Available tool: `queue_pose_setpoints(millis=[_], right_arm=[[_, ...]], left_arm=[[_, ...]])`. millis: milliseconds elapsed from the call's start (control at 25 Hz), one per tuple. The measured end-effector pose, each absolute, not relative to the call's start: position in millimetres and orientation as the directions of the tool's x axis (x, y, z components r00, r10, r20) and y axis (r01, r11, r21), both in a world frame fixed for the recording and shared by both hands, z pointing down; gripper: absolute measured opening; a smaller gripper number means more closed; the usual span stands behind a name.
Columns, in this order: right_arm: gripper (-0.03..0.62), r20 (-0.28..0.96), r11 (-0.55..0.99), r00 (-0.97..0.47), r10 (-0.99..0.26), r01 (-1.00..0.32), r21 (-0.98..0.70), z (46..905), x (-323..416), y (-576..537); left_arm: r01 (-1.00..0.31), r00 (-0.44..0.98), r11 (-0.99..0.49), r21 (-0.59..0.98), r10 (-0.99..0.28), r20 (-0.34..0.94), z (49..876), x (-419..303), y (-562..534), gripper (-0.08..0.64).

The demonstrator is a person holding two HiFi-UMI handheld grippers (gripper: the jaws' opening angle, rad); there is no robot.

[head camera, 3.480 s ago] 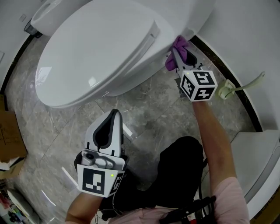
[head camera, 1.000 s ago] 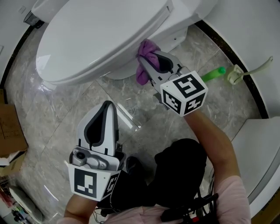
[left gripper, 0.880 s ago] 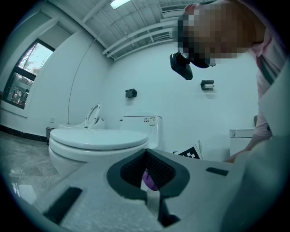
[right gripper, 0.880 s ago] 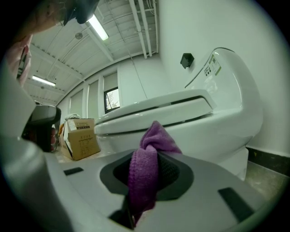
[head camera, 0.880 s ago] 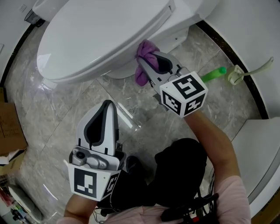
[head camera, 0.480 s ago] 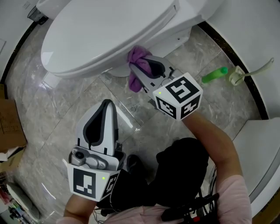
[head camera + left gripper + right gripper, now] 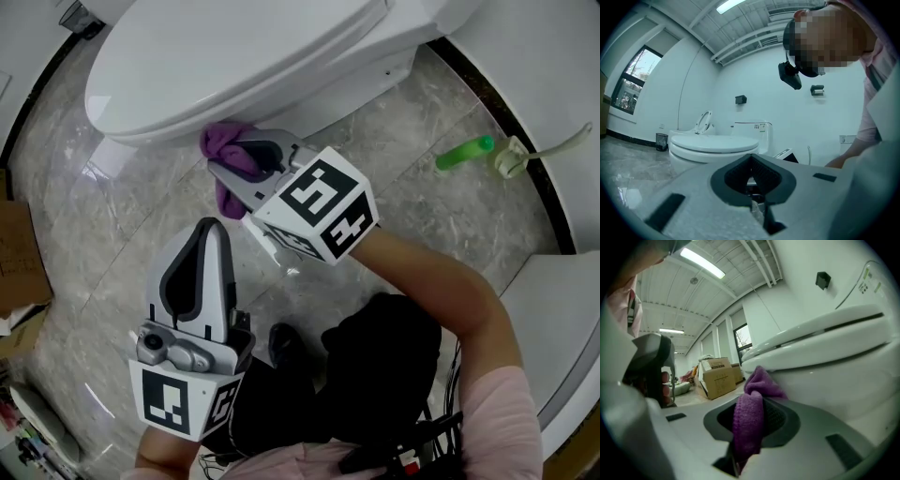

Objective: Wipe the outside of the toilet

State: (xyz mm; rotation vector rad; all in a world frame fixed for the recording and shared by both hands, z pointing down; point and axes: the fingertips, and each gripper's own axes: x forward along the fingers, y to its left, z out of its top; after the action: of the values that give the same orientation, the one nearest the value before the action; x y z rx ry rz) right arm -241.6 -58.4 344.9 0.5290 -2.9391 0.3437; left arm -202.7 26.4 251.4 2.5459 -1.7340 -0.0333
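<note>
This is a washroom set up in a large, bare hall. A white toilet (image 7: 234,47) stands on a grey marble floor (image 7: 122,216), with a second toilet (image 7: 701,123) by the wall. Cardboard boxes (image 7: 717,376), strip lights (image 7: 702,262) on an open ceiling and a tall window (image 7: 635,79) suggest a test space or showroom rather than a home.

Ceiling strip lights (image 7: 702,262) are brightening everything, glare is streaking the marble floor (image 7: 92,174), fisheye edges are darkening
</note>
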Motion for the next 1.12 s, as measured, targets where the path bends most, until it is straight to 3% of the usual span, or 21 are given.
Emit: queue_pose_setpoints(millis=[280,480,760,1120], right_arm=[[0.087,0.164,0.959,-0.977,-0.139,-0.174,-0.222,355,-264,-26],[0.087,0.166,0.958,-0.977,-0.135,-0.172,-0.229,360,-240,-24],[0.089,0.229,0.904,-0.916,-0.329,-0.376,-0.205,378,-162,-54],[0.091,0.398,0.703,-0.669,-0.628,-0.707,-0.080,373,-12,-116]], left_arm=[[-0.934,0.357,-0.356,0.024,-0.934,0.015,247,-206,26,0.008],[-0.914,0.404,-0.404,0.033,-0.914,0.019,248,-192,17,0.008],[-0.867,0.498,-0.498,0.032,-0.867,0.011,254,-155,-1,0.008],[-0.811,0.584,-0.585,-0.012,-0.808,-0.080,214,-120,-24,0.008]])
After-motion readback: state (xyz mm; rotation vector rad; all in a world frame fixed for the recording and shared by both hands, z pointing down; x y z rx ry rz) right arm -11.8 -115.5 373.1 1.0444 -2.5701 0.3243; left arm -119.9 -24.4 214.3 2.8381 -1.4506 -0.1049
